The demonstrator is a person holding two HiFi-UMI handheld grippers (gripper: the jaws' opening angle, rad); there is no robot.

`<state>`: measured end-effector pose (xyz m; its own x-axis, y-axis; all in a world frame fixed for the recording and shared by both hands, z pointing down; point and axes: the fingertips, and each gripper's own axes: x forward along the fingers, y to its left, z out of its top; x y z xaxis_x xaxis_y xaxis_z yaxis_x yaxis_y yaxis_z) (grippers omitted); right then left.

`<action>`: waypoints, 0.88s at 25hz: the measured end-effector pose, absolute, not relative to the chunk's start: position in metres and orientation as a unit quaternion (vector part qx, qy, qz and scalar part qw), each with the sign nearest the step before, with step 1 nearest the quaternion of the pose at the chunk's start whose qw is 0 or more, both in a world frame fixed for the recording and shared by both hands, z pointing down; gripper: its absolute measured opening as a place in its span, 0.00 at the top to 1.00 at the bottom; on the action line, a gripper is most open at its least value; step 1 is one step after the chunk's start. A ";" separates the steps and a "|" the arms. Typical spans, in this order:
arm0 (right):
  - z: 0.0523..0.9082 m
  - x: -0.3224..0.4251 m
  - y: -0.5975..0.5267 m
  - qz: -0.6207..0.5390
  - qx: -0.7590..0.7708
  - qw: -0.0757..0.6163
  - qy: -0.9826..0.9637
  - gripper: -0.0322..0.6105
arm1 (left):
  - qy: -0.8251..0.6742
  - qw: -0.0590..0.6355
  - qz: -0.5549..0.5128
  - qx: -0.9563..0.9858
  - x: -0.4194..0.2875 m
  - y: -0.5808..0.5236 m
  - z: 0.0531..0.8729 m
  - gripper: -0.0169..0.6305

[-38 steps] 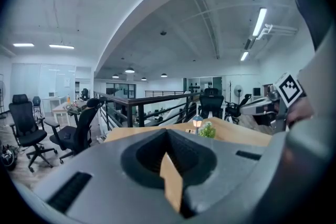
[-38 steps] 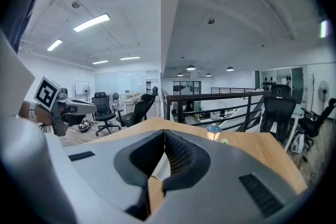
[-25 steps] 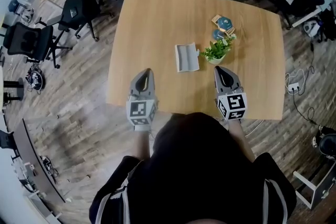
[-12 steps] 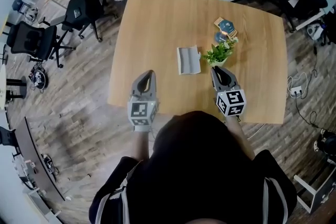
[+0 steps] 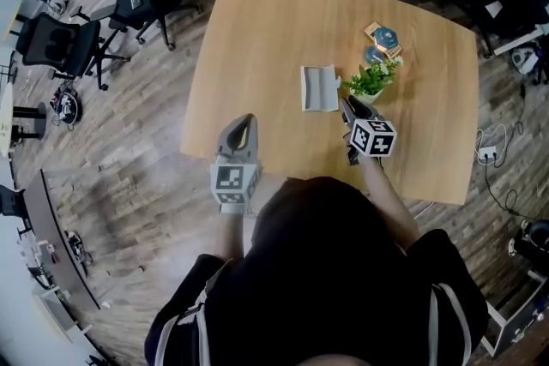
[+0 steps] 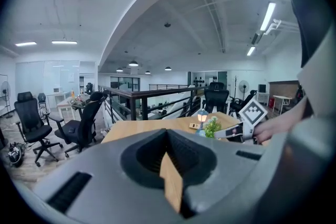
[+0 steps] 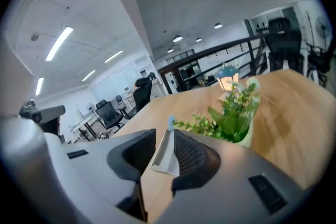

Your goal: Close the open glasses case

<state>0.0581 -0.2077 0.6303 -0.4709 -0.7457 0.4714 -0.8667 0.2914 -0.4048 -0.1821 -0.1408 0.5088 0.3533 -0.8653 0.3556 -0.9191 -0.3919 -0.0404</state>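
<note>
Right gripper view: I'm opening my right gripper (image 7: 164,134), nothing between its jaws, as the glasses case (image 7: 167,160) is lying lengthwise just ahead, nearer it than my closed left gripper (image 5: 244,121).

Grey glasses case (image 5: 319,88), lid open, flat on wooden table (image 5: 257,39)

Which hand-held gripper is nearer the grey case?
The right hand-held gripper, beside the plant; its jaws are opening, empty, the case just ahead. The left one hangs at the table edge.
</note>
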 end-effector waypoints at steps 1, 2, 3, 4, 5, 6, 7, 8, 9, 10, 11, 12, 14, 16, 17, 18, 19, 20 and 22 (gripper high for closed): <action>0.644 0.056 -0.213 0.340 0.507 0.092 -0.787 0.77 | -0.549 0.084 0.162 0.816 -0.186 -0.139 0.509 0.98; 0.659 0.054 -0.216 0.362 0.508 0.093 -0.776 0.77 | -0.554 0.088 0.162 0.812 -0.191 -0.135 0.509 0.98; 0.675 0.054 -0.219 0.379 0.510 0.098 -0.766 0.77 | -0.558 0.092 0.164 0.808 -0.195 -0.129 0.509 0.98; 0.691 0.053 -0.222 0.390 0.514 0.105 -0.757 0.77 | -0.561 0.096 0.169 0.804 -0.200 -0.123 0.511 0.98; 0.706 0.054 -0.224 0.398 0.520 0.112 -0.747 0.77 | -0.563 0.098 0.174 0.802 -0.204 -0.117 0.512 0.98; 0.719 0.055 -0.228 0.404 0.528 0.119 -0.738 0.77 | -0.565 0.099 0.179 0.799 -0.207 -0.112 0.512 0.98; 0.730 0.057 -0.232 0.410 0.534 0.123 -0.729 0.77 | -0.567 0.100 0.184 0.796 -0.211 -0.108 0.513 0.98; 0.738 0.059 -0.236 0.415 0.539 0.125 -0.722 0.77 | -0.571 0.101 0.186 0.793 -0.214 -0.104 0.513 0.98; 0.745 0.059 -0.240 0.421 0.542 0.126 -0.716 0.77 | -0.574 0.101 0.187 0.791 -0.218 -0.102 0.513 0.98; 0.752 0.059 -0.244 0.425 0.543 0.128 -0.713 0.77 | -0.578 0.100 0.188 0.788 -0.222 -0.100 0.512 0.98; 0.758 0.057 -0.247 0.428 0.543 0.130 -0.711 0.77 | -0.581 0.099 0.189 0.786 -0.225 -0.098 0.512 0.98; 0.762 0.054 -0.250 0.429 0.542 0.133 -0.710 0.77 | -0.583 0.100 0.191 0.783 -0.229 -0.095 0.513 0.98; 0.769 0.050 -0.253 0.431 0.540 0.135 -0.710 0.77 | -0.587 0.099 0.192 0.780 -0.234 -0.092 0.512 0.98; 0.774 0.048 -0.254 0.434 0.540 0.135 -0.708 0.77 | -0.590 0.094 0.190 0.779 -0.237 -0.090 0.509 0.98; 0.775 0.048 -0.255 0.436 0.540 0.134 -0.707 0.77 | -0.591 0.094 0.190 0.779 -0.238 -0.090 0.508 0.98; 0.776 0.048 -0.255 0.437 0.540 0.134 -0.707 0.77 | -0.591 0.094 0.190 0.779 -0.238 -0.089 0.509 0.98; 0.777 0.048 -0.255 0.436 0.541 0.134 -0.706 0.78 | -0.591 0.094 0.190 0.778 -0.238 -0.088 0.509 0.98; 0.777 0.049 -0.255 0.436 0.542 0.135 -0.706 0.78 | -0.591 0.095 0.190 0.778 -0.239 -0.087 0.510 0.98; 0.778 0.048 -0.254 0.433 0.542 0.137 -0.707 0.80 | -0.590 0.095 0.190 0.779 -0.239 -0.085 0.509 0.98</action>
<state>0.0485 -0.2543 0.7776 -0.3744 -0.6470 0.6642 -0.8853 0.0364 -0.4636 -0.2392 -0.0855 0.5094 0.2306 -0.8833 0.4082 -0.9557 -0.2845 -0.0759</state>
